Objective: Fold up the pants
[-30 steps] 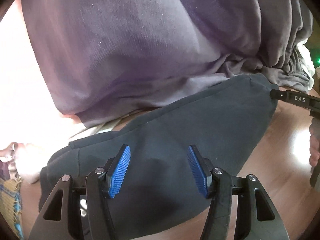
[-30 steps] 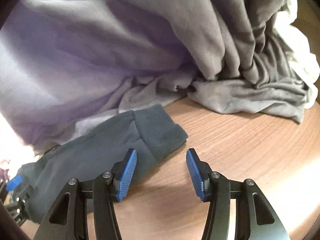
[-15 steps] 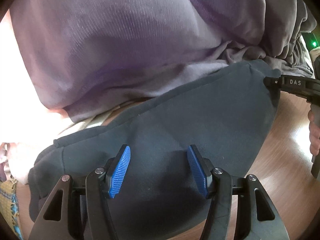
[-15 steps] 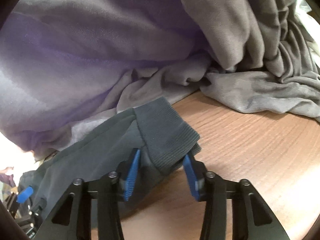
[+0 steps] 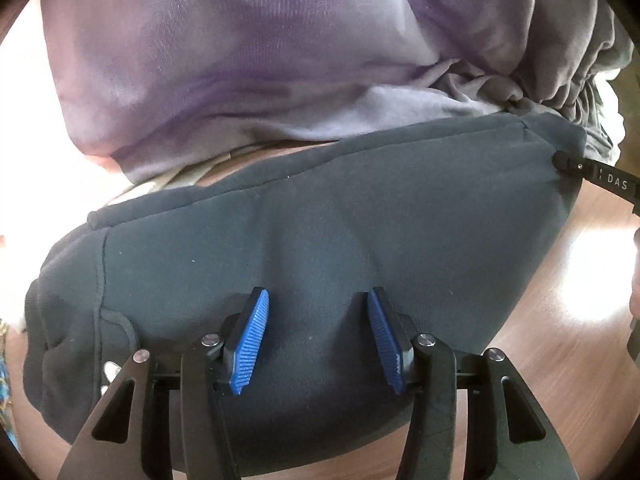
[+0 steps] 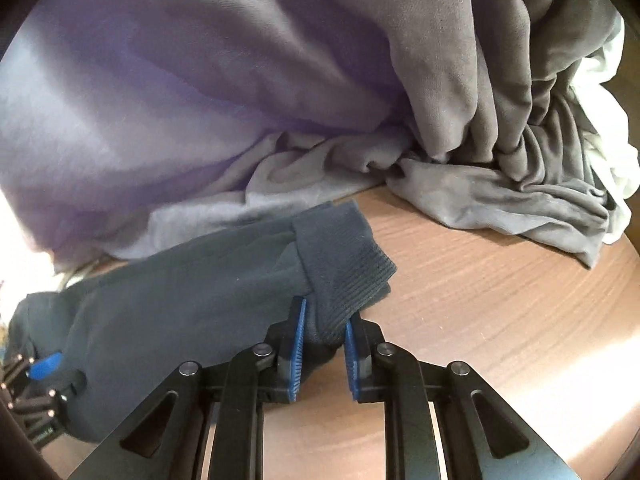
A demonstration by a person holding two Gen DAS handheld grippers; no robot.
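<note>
Scene: dark grey pants (image 6: 192, 300) lie folded lengthwise on a wooden table (image 6: 500, 300), just in front of a heap of lilac and grey laundry (image 6: 240, 100) with white cloth (image 6: 600, 92) at its far right edge.
Where the pants are: the waist end sits under the left gripper (image 5: 316, 336), the ribbed cuff (image 6: 344, 264) at the right gripper (image 6: 322, 350); the far long edge touches the laundry heap.
Step in hand: by the look of it, the grasp that opens a crosswise fold, the cuff end being taken first.
Right gripper: its jaws are closing, nearly together, with the near corner of the ribbed cuff bunched between the blue pads (image 6: 298, 348); both pads press on the fabric.
Left gripper: jaws about halfway apart and closing, set over the broad dark cloth near the waist; the pads (image 5: 250, 348) appear to rest on or just above the fabric with a soft hump between them, nothing pinched yet.
In the left view: the tip of the right gripper's black finger (image 5: 592, 174) meets the far corner of the pants.
Next move, as judged: a firm hold on the cuff, a lift clear of the table, then a carry toward the waist without snagging the heap.
Risk: only one layer of the cuff caught, leaving the lower leg behind.
</note>
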